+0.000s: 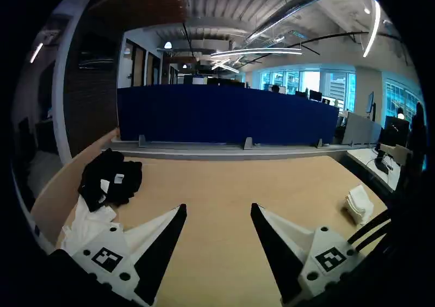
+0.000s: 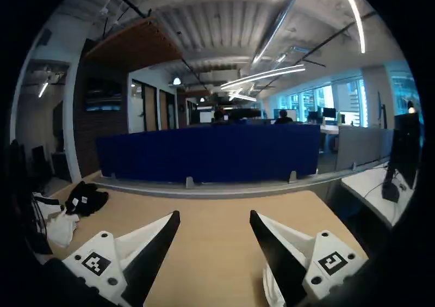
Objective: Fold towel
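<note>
On a wooden table lie a crumpled black towel and a crumpled white towel at the left, just beyond my left gripper's left finger. A folded white towel stack rests near the right edge. My left gripper is open above the bare middle of the table, holding nothing. In the right gripper view my right gripper is also open and holds nothing; the black towel and white towel lie far left, and a bit of folded white cloth peeks under its right finger.
A blue partition runs along the table's far edge. A neighbouring white desk with a monitor stands to the right. A dark chair frame shows at the table's right corner. People sit far behind the partition.
</note>
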A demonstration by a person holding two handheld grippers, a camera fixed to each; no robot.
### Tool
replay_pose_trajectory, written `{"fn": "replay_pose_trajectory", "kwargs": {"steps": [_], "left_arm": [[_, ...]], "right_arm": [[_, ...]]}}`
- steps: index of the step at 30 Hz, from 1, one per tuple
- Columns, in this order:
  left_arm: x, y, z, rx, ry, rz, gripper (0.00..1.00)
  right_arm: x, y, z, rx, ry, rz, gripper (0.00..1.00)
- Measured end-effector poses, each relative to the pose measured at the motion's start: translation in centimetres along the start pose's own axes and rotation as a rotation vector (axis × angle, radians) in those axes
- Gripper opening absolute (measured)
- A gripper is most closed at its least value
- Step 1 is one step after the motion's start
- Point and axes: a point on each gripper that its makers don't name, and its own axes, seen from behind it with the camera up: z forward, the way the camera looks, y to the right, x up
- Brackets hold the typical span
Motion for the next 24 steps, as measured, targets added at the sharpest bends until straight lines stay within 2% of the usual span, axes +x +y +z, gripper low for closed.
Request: {"fn": "replay_pose_trajectory", "kwargs": {"steps": [5, 11, 18, 24], "left_arm": [[2.0, -0.7, 0.3, 0.007, 0.069, -0.006, 0.87], [3.5, -1.2, 0.8, 0.015, 0.126, 0.032, 0.87], [3.6, -2.2, 1.3, 0.046, 0.174, 0.070, 0.87], [3.2, -3.7, 1.4, 0.087, 0.216, 0.061, 0.87]], "right_arm": [[1.0, -0.8, 0.3, -0.030, 0.033, -0.012, 0.99], [1.5, -2.3, 0.9, -0.049, 0.042, -0.041, 0.99], [0.9, -4.8, 1.6, -0.018, 0.016, -0.057, 1.00], [0.3, -5.9, 1.7, -0.014, -0.009, -0.082, 1.00]]}}
